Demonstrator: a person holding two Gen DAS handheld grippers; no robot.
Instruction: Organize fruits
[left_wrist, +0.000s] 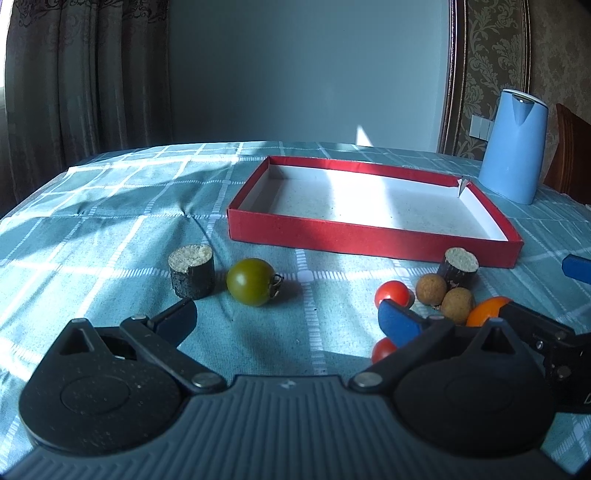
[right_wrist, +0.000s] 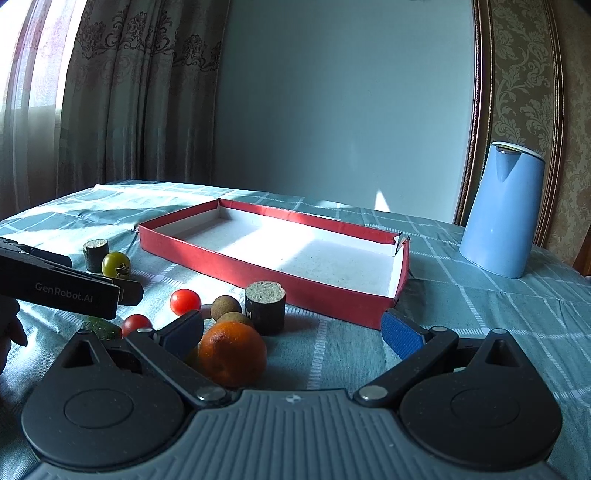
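Loose fruit lies on the checked tablecloth in front of an empty red box (left_wrist: 369, 236) (right_wrist: 266, 273). My left gripper (left_wrist: 288, 319) (right_wrist: 125, 290) is open, low over the cloth. A green tomato (left_wrist: 253, 281) (right_wrist: 115, 264) lies just ahead of it, and two red cherry tomatoes (left_wrist: 393, 293) (right_wrist: 185, 301) sit by its right finger. My right gripper (right_wrist: 293, 332) (left_wrist: 541, 290) is open, with an orange (right_wrist: 232, 352) (left_wrist: 487, 310) lying inside its span, close against the left finger. Two brown longans (right_wrist: 226, 305) (left_wrist: 430, 288) lie just beyond the orange.
Two dark cylinder pieces with pale tops (left_wrist: 192, 271) (right_wrist: 265, 302) stand on the cloth, one left of the green tomato, one by the longans. A blue kettle (left_wrist: 513, 147) (right_wrist: 502, 210) stands at the back right. A hand (right_wrist: 11, 332) shows at the left edge.
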